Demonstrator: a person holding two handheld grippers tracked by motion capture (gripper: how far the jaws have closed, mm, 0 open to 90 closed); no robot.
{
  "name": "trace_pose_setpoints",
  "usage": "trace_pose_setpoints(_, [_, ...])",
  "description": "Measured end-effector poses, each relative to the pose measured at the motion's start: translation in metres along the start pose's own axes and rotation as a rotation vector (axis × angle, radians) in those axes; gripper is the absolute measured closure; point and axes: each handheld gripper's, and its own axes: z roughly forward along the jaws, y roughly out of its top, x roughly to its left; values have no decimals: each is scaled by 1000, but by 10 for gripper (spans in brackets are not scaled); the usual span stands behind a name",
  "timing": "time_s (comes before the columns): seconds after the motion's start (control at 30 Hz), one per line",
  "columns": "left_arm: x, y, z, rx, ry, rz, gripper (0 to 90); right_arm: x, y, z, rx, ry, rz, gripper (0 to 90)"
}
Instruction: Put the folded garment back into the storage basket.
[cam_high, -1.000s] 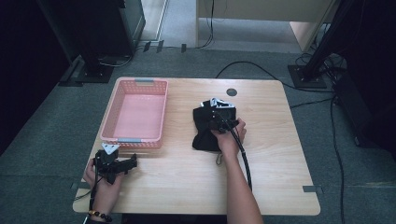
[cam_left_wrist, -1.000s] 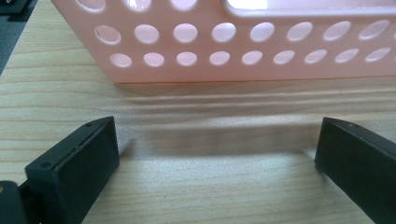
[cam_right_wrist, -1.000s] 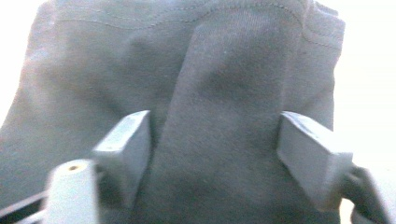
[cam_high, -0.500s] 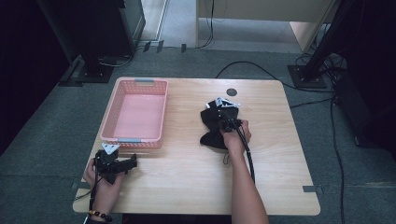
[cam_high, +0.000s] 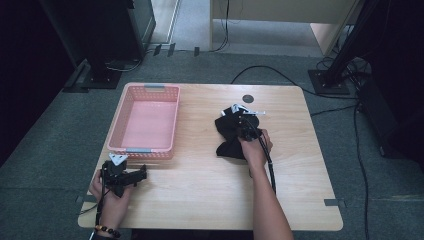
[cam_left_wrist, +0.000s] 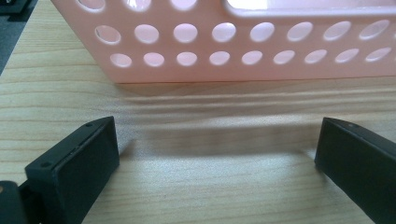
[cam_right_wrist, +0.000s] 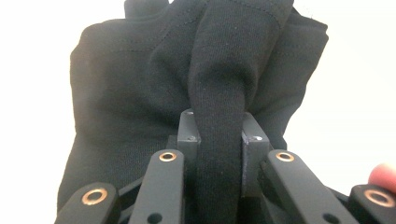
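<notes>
My right gripper (cam_high: 243, 121) pinches a fold of the black cloth (cam_high: 231, 136) mid-surface, right of the pink basket (cam_high: 145, 122). My left gripper (cam_high: 131, 176) rests spread wide on the surface (cam_high: 200, 185), just beside the basket's near wall.

Pink basket (cam_high: 145, 122) sat empty on your wooden table (cam_high: 200, 200).
A dark round disc (cam_high: 248, 98) lay near the table's far edge; black cables (cam_high: 260, 72) trailed across the grey carpet (cam_high: 50, 150) beyond.
</notes>
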Motion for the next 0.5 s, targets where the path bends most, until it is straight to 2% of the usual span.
trace_pose_setpoints(0.3, [0,0,0,1,0,0,0,7,11,-19,-26,58,22,767])
trace_pose_setpoints(0.33, [0,0,0,1,0,0,0,12,16,-25,-34,71,23,767])
trace_pose_setpoints(0.5, [0,0,0,1,0,0,0,20,25,-37,-39,89,12,767])
